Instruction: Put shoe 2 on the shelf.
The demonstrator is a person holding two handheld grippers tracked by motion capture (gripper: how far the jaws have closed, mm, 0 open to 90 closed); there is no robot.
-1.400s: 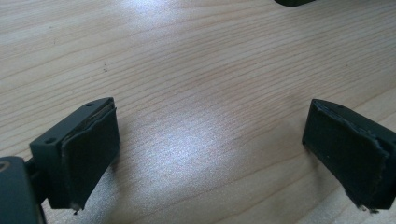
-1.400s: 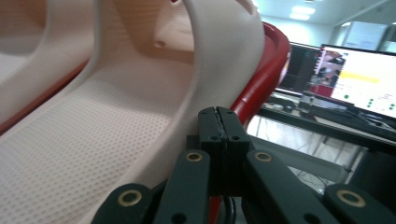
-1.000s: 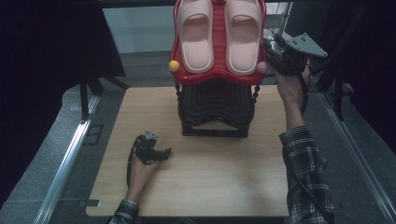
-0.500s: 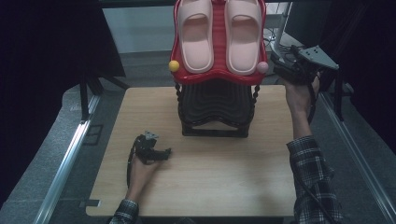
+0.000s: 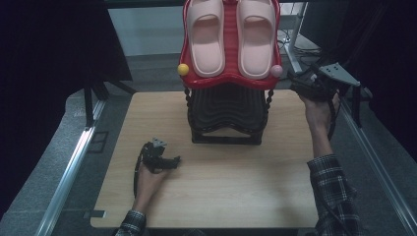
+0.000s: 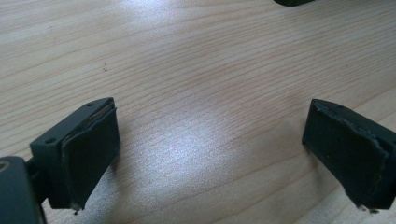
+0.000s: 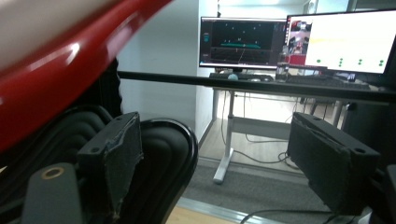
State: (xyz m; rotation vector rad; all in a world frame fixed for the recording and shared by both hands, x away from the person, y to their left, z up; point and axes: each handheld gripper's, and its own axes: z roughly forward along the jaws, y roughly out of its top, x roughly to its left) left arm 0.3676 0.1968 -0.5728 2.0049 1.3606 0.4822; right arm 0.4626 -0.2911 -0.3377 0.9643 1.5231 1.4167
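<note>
High view cuts off the pink slippers (image 5: 231, 34) on the red rack (image 5: 228, 81). Right gripper (image 5: 300, 88), wide open and empty, hovers beside it; its own view shows distant monitors (image 7: 289, 42). Left gripper (image 5: 174, 160) rests wide open, empty, on the table (image 5: 236, 196).

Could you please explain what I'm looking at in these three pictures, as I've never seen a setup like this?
A person sits at a wooden table holding a hand-held gripper in each hand. The high view looks down from above. The other two come from cameras riding on the grippers, looking along their black fingers. The left gripper rests low on the table, open and holding nothing. The right gripper is raised beside a rack, also open and holding nothing. The rack has black tiers below and a red top tier carrying two pink slippers.
</note>
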